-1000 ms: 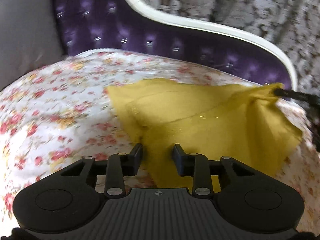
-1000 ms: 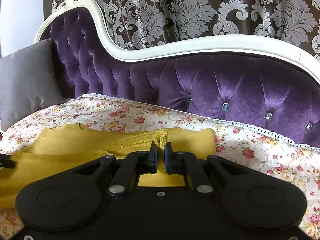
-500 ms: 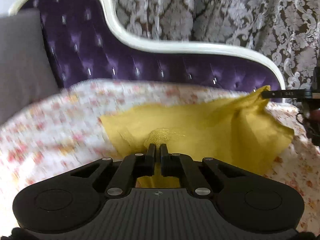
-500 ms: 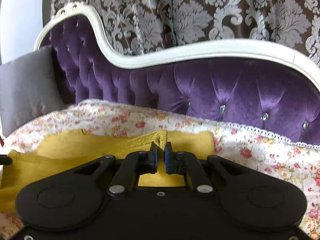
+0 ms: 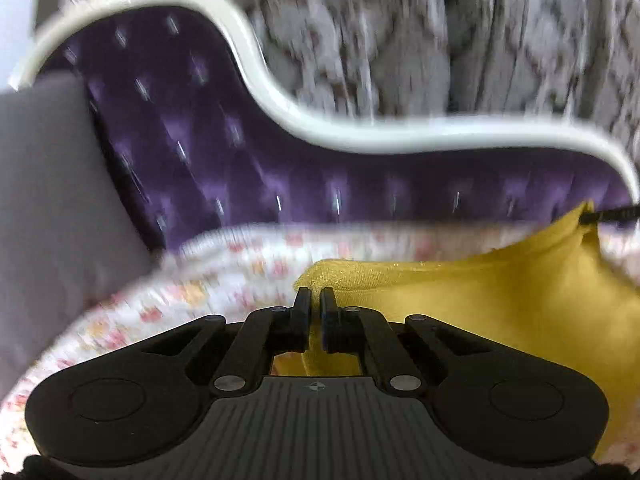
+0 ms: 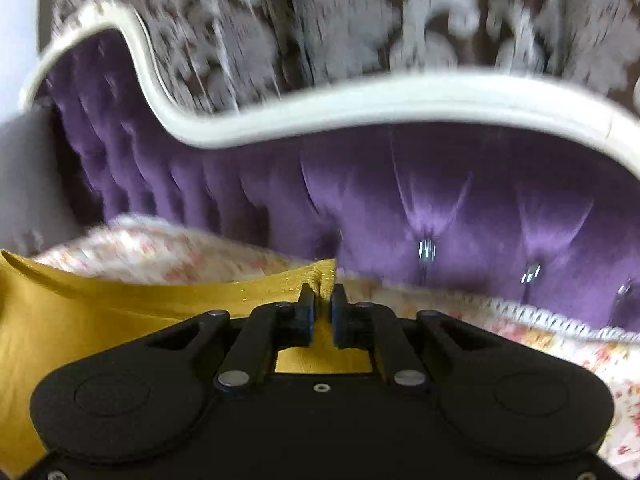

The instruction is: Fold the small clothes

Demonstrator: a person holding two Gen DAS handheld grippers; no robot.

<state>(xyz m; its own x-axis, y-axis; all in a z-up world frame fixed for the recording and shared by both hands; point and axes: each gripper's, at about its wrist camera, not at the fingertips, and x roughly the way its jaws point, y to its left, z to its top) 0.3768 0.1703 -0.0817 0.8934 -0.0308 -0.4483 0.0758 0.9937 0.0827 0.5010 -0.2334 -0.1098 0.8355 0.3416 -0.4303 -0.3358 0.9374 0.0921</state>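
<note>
Left tongs (image 5: 315, 312) and right tongs (image 6: 322, 310) each pinched tight on a corner of the mustard-yellow knit garment (image 5: 500, 304), stretched between them above the floral sheet (image 5: 192, 292). Risk: thin corner grips slipping under tension.

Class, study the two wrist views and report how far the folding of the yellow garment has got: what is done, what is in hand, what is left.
Done: both corners are gripped. The left gripper and the right gripper are each shut on an edge of the yellow garment.
In hand: the cloth hangs stretched between them above the floral sheet.
Left: no finished fold shows; it must be laid down and folded.
</note>
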